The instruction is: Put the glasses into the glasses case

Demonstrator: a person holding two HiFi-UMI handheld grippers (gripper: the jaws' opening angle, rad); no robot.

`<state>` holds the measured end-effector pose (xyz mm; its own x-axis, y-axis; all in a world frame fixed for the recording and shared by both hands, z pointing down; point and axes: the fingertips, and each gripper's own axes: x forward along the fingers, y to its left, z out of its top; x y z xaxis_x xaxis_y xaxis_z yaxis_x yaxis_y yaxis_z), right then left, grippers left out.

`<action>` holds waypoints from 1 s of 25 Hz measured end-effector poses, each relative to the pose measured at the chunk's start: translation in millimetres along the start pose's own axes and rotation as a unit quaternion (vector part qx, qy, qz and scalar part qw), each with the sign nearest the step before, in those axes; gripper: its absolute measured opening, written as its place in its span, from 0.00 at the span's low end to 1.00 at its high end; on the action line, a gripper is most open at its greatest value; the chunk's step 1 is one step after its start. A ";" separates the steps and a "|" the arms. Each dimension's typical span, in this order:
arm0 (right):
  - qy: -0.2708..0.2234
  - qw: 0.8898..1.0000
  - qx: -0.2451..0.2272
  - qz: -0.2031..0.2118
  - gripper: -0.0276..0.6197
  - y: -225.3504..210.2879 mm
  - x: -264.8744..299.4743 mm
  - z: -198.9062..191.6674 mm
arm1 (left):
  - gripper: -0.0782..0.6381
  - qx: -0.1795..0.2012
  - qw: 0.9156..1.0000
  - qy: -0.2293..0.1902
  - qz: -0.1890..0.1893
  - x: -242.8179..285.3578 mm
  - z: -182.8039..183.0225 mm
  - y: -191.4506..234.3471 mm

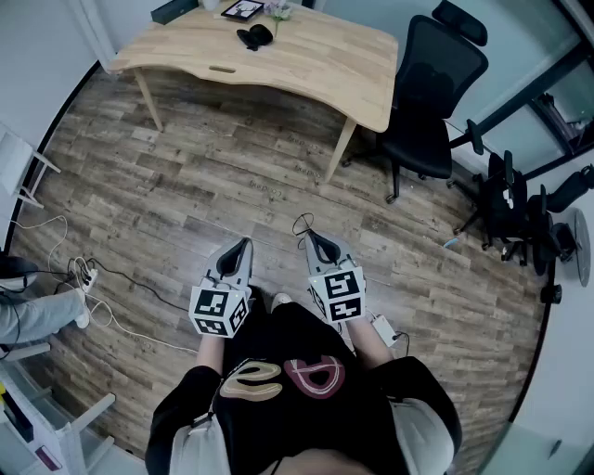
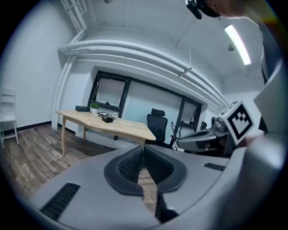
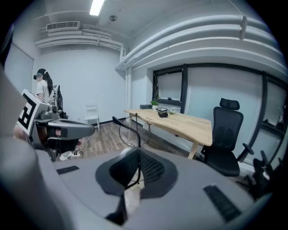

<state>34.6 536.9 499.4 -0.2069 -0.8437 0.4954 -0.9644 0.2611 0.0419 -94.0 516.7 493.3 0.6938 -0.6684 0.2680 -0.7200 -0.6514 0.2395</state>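
Observation:
My right gripper (image 1: 311, 237) is shut on a thin wire-frame pair of glasses (image 1: 303, 225). In the right gripper view the glasses (image 3: 133, 130) stick up from between the closed pads, with one round lens above the jaw tips (image 3: 138, 150). My left gripper (image 1: 246, 243) is held beside it at the left, its jaws (image 2: 143, 150) shut with nothing in them. Both hang over the wood floor in front of the person's body. The black glasses case (image 1: 253, 37) lies far off on the wooden table (image 1: 306, 65). The case (image 3: 163, 114) also shows in the right gripper view.
A black office chair (image 1: 432, 88) stands at the table's right end. Black stands and gear (image 1: 520, 199) fill the right wall. Cables and a power strip (image 1: 88, 274) lie on the floor at the left, near a seated person's leg (image 1: 32, 315). A small plant (image 1: 277, 11) and tablet (image 1: 242, 10) share the table.

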 end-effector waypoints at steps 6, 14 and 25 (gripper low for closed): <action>0.001 1.000 0.006 0.003 0.06 -0.8 14.1 8.2 | 0.14 -0.006 1.000 0.004 0.002 8.7 1.5 14.9; -0.007 1.000 0.021 0.003 0.06 2.5 41.4 30.0 | 0.14 -0.013 1.000 0.005 -0.003 22.8 11.9 48.4; -0.023 0.999 0.024 -0.027 0.06 12.7 96.4 70.4 | 0.14 -0.004 1.000 0.000 -0.021 45.2 38.5 117.9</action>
<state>-9.2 425.8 486.7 -0.1611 -0.8768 0.4531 -0.9809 0.1929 0.0245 -147.0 395.8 497.7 0.7238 -0.6399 0.2583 -0.6900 -0.6763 0.2579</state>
